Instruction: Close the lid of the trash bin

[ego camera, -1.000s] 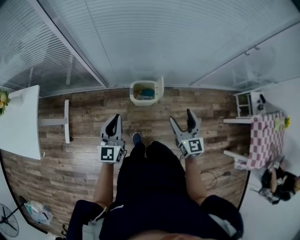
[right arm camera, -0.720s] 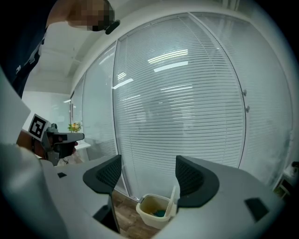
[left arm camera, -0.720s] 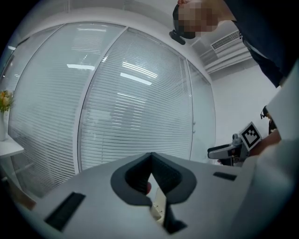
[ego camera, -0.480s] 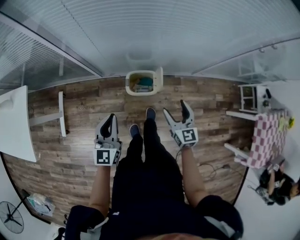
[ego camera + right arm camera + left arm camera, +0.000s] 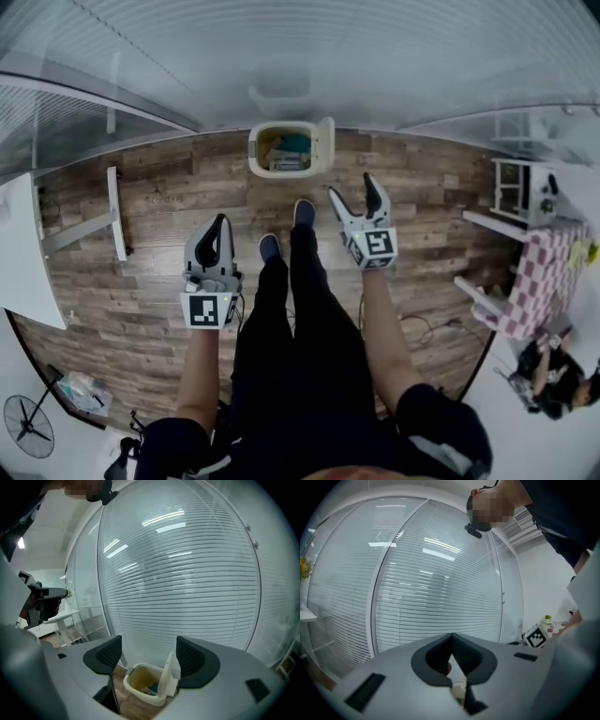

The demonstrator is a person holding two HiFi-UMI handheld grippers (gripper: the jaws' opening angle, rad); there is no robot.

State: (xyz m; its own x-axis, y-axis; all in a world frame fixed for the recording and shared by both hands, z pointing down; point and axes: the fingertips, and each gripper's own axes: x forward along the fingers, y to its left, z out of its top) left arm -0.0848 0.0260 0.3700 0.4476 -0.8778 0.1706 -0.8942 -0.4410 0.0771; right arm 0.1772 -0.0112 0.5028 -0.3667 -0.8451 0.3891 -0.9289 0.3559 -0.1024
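Right hand-held gripper (image 5: 353,187) out in front, jaws spread wide with nothing held, aimed down and forward at the cream plastic trash bin (image 5: 255,155). Left hand-held gripper (image 5: 218,225) lower and further back, jaws pressed together at the tips, empty, pointed more at the slatted glass wall (image 5: 281,56) than at the bin.

Bin on the brown wood-plank floor (image 5: 159,216), backed against the foot of that wall, straight ahead past the dark shoes (image 5: 303,211). Well apart from both grippers, but clearly nearer the right one. In the right gripper view, framed low between the two open jaws, a little left of centre.

Matching cream lid (image 5: 325,145) upright on the bin's right edge, so hinged on the side facing the right gripper; long axis along that edge, running away from the person. Mouth of the bin uncovered, with something teal and something pale inside, too small to name.

Task not yet begun, by the look of it. Likely calls for the right gripper to close the gap, reach the lid's outer face and tip it leftward over the opening. Risk, as a guess: shoving the light bin along the floor instead of folding the lid.
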